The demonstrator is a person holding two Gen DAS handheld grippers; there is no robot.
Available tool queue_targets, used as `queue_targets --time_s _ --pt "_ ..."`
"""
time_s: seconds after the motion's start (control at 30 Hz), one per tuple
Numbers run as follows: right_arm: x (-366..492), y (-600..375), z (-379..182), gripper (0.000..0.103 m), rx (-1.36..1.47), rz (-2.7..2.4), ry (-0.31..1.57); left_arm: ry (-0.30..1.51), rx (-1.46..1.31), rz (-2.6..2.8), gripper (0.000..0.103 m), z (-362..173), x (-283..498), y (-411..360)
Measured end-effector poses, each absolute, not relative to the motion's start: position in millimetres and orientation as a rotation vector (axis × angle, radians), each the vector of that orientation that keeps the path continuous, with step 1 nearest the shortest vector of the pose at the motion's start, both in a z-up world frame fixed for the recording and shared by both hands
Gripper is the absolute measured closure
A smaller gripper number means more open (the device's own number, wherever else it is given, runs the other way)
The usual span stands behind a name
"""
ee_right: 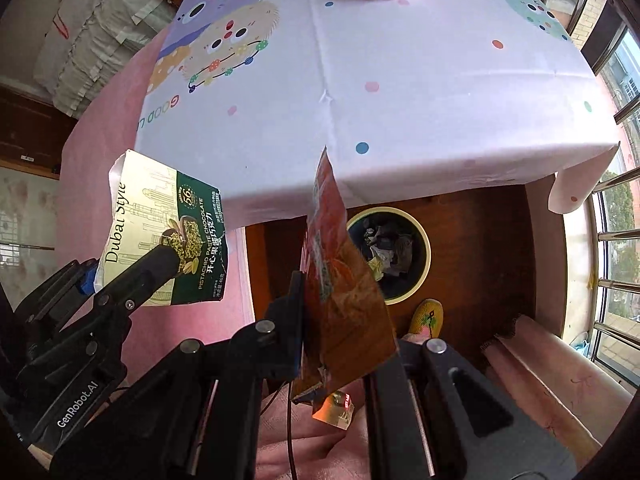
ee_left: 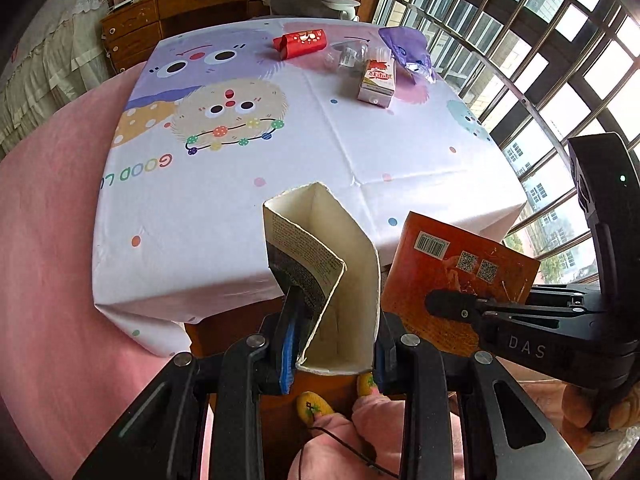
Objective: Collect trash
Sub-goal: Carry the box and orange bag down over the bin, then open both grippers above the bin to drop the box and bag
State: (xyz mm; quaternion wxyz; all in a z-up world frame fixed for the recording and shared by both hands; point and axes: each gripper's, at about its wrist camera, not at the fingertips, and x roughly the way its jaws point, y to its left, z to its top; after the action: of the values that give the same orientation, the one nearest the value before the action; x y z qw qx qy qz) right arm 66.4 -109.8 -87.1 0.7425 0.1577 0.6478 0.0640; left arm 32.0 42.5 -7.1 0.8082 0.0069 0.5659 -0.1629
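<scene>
Bin (ee_right: 425,246) holding crumpled trash, orange wrapper (ee_right: 344,300) above, table (ee_right: 400,100) behind

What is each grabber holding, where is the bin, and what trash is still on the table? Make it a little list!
left gripper: shut on the chocolate box, opened out and folded
right gripper: shut on the orange wrapper
trash bin: on the floor under the table's near edge, already holding crumpled trash
still on the tablecloth: red packet, drink carton, clear plastic bottle, purple bag, all at the far side
</scene>
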Motion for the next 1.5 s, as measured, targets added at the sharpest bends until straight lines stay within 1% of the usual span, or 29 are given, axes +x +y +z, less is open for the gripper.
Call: queue_targets --time_s 0.2,0.37,0.63,1.0,1.07,1.1,1.13,1.17,1.2,1.23,1.27,1.3,1.33,1.5 --pt "51.8 -128.7 -124.9 0.097 0.348 0.121 1.466 1.267 0.014 -0.336 0.074 -39.3 28.4 23.3" --pt "37.9 -135.5 -178.6 0.097 0.358 0.122 1.5 1.343 0.026 -0.328 0.074 -88.4 16.9 7.5" --pt "34.1 -152.6 -290.0 0.097 0.415 0.055 1.571 1.434 0.011 -0.287 0.074 -192.4 11.2 -7.4" --pt "58.8 -167.7 -444.5 0.097 0.431 0.018 1.647 1.495 0.009 -0.245 0.074 -349.5 34.6 -28.9" --pt "61.8 -170.1 -466.7 0.095 0.442 0.013 1.657 1.506 -0.001 -0.235 0.074 -372.5 37.4 -31.7" --pt "61.3 -171.7 -478.4 0.093 0.453 0.012 1.665 1.517 -0.002 -0.235 0.07 -383.4 39.0 -32.6" --pt "61.4 -172.8 -488.5 0.088 0.461 0.008 1.672 1.527 0.001 -0.235 0.067 -393.3 40.1 -33.5" --pt "61.6 -173.6 -497.5 0.077 0.468 0.0 1.677 1.534 0.008 -0.231 0.064 -401.9 41.3 -34.2" --pt "61.3 -175.0 -504.6 0.07 0.478 -0.005 1.679 1.543 0.017 -0.227 0.05 -410.1 41.7 -33.6" --pt "61.2 -176.7 -509.6 0.056 0.487 -0.013 1.682 1.552 0.026 -0.225 0.035 -417.5 46.0 -32.8" --pt "60.5 -178.1 -514.0 0.051 0.501 -0.018 1.682 1.551 0.034 -0.211 0.03 -421.6 47.0 -32.5" --pt "60.0 -178.5 -517.6 0.051 0.515 -0.015 1.68 1.552 0.035 -0.208 0.022 -424.7 48.2 -32.1" --pt "59.5 -178.8 -519.2 0.051 0.518 -0.014 1.679 1.553 0.04 -0.204 0.018 -429.6 41.5 -29.1" --pt "58.0 -180.5 -512.4 0.051 0.483 -0.007 1.649 1.543 0.066 -0.176 0.018 -431.1 38.8 -13.4"
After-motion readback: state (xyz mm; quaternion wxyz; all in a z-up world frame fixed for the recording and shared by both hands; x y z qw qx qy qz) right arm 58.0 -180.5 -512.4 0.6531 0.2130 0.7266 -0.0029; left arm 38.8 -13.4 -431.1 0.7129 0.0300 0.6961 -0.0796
